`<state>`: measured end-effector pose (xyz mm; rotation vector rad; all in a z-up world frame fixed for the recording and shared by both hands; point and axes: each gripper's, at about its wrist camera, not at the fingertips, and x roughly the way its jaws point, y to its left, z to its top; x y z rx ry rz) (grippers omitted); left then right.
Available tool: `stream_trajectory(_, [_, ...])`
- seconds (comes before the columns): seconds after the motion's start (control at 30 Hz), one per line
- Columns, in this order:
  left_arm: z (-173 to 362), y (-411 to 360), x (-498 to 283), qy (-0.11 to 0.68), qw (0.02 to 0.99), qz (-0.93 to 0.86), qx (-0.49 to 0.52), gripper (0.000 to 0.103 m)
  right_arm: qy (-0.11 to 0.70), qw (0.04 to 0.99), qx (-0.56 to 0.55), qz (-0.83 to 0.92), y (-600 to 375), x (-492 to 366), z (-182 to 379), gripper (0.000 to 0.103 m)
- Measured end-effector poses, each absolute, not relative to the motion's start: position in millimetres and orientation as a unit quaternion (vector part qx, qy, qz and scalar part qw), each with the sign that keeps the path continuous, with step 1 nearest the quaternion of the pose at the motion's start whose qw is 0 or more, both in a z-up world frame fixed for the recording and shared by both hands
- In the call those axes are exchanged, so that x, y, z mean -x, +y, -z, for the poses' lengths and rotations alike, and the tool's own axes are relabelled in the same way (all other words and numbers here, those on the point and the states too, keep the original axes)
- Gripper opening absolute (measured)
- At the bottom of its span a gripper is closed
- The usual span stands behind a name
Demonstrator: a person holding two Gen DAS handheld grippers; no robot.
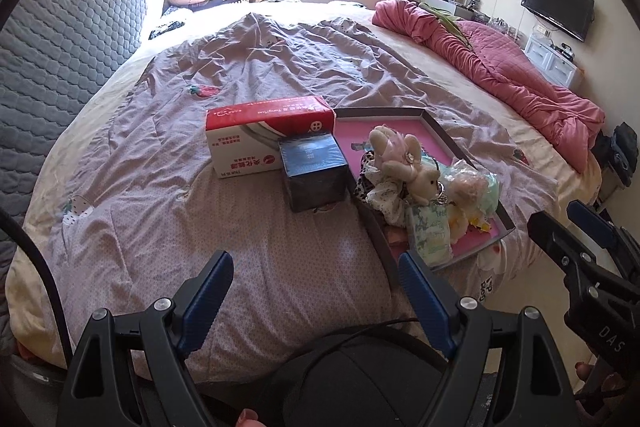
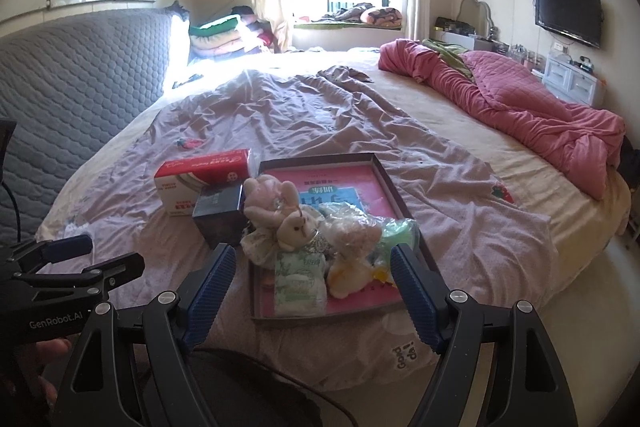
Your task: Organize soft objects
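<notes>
Plush toys (image 2: pixel 288 215) (with packets) heaped in a pink-lined tray (image 2: pixel 384 179); left gripper (image 1: pixel 316 287) and right gripper (image 2: pixel 312 279) gape wide, empty.

Bed (image 2: pixel 460 163) with lilac quilt (image 2: pixel 320 115), pink quilt (image 2: pixel 520 99), shallow tray (image 2: pixel 396 187), red-white box (image 2: pixel 192 183), dark box (image 2: pixel 218 223)

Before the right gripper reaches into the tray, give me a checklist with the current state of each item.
1. Right gripper open and empty: ok.
2. Left gripper open and empty: ok.
3. Plush toys lie loose in the pink tray: ok.
4. Wrapped tissue pack nearest the right gripper, nothing on top of it: ok.
5. Dark box and red-and-white carton sit beside the tray, outside it: ok.
6. Dark box open to take toys: cannot tell.
</notes>
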<state>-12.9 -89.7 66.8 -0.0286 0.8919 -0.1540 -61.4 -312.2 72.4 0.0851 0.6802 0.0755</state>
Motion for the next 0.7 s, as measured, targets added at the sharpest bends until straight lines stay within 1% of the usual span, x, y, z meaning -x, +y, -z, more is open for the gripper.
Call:
stream_trajectory(0.33, [-52.9,-86.6,26.9,0.453,0.89,0.054,0.029,0.084,0.353,0.935,-0.037,-0.019,-318.0,71.5,-64.5,0.081])
stream_trajectory(0.5, [-52.2,-101.3,35.9,0.455,0.888,0.058,0.011,0.084,0.38,0.924,-0.041,-0.028,-322.9,85.3,-54.6,0.081])
stream_trajectory(0.7, [-55.5,-118.5,48.0,0.456,0.888,0.066,-0.005,0.084,0.372,0.927,-0.052,-0.02,-333.1,98.9,-57.2,0.081])
